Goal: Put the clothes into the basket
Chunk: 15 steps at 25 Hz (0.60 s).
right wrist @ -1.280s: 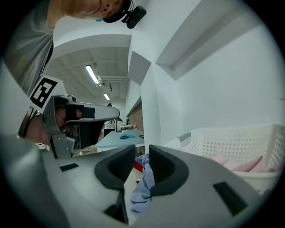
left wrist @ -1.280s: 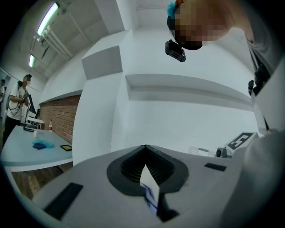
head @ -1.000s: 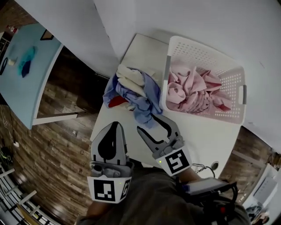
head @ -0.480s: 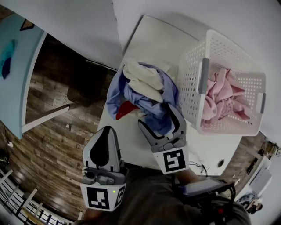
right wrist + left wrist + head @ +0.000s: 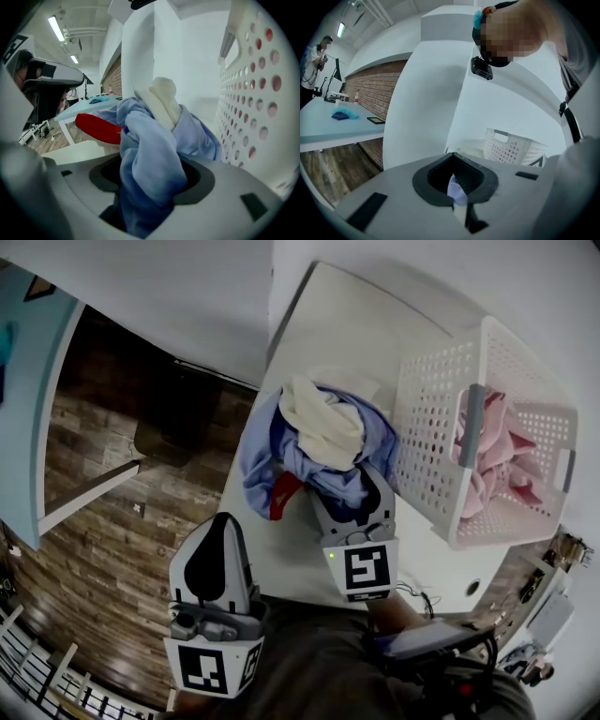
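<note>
Clearly the right gripper (image 5: 356, 495) has its fingers closed on a fold of the blue garment (image 5: 150, 154), which bulges out between the jaws and hides their tips in the right gripper view. From the head view the same tips are buried in the pile of clothes (image 5: 319, 442) at its 6 o'clock edge. The pile lies on the white table (image 5: 347, 324). A cream garment (image 5: 323, 423) sits on top, and a red piece (image 5: 284, 495) pokes out at 7 o'clock (what kind of garment it is cannot be made out).

The white basket (image 5: 427, 427) stands just beside the pile at 3 o'clock, its far end cut off by the frame. Pink clothes (image 5: 502, 456) lie inside, partly screened by the perforated wall.

The left gripper (image 5: 220, 526) hangs at 8 o'clock from the pile, apart from it, over the table edge and the wooden floor (image 5: 94, 502). Its fingers are pressed together and empty. A pale blue sliver shows through the gap behind them in the left gripper view, too small to identify.
</note>
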Available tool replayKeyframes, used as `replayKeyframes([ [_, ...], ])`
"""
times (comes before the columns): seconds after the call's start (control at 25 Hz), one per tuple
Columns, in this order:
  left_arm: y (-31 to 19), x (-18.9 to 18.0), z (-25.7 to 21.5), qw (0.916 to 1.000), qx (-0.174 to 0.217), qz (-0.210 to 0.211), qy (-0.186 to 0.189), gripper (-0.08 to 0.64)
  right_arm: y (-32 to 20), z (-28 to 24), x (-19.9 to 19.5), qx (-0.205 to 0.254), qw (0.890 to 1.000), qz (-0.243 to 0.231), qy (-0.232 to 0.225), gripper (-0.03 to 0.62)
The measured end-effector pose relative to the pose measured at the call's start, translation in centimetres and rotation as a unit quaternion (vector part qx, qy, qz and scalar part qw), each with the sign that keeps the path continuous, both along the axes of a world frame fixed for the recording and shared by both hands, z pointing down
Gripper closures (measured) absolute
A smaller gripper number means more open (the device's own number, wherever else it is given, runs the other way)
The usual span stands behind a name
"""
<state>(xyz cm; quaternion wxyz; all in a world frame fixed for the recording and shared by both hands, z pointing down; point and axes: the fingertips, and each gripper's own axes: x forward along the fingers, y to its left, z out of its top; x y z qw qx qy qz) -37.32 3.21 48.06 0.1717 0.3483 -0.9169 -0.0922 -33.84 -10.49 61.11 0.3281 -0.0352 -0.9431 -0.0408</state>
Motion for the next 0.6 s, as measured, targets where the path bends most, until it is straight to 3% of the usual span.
replayKeyframes([
  [0.12,0.6,-0.2,-0.3,1.0000,0.000,-0.004,-0.003,0.552,-0.3,-0.8,-0.4,-0.015,1.000,0.013,-0.022,0.431],
  [0.2,0.9,-0.2,-0.8,0.9999,0.001,-0.007,-0.008,0.552,-0.2,-2.1,-0.7,-0.028,0.998,0.012,-0.061,0.488],
  [0.6,1.6,1.0,-6.2,0.9973,0.005,-0.032,-0.065,0.552,2.4,-11.6,-1.2,-0.055,0.977,-0.019,-0.203,0.515],
])
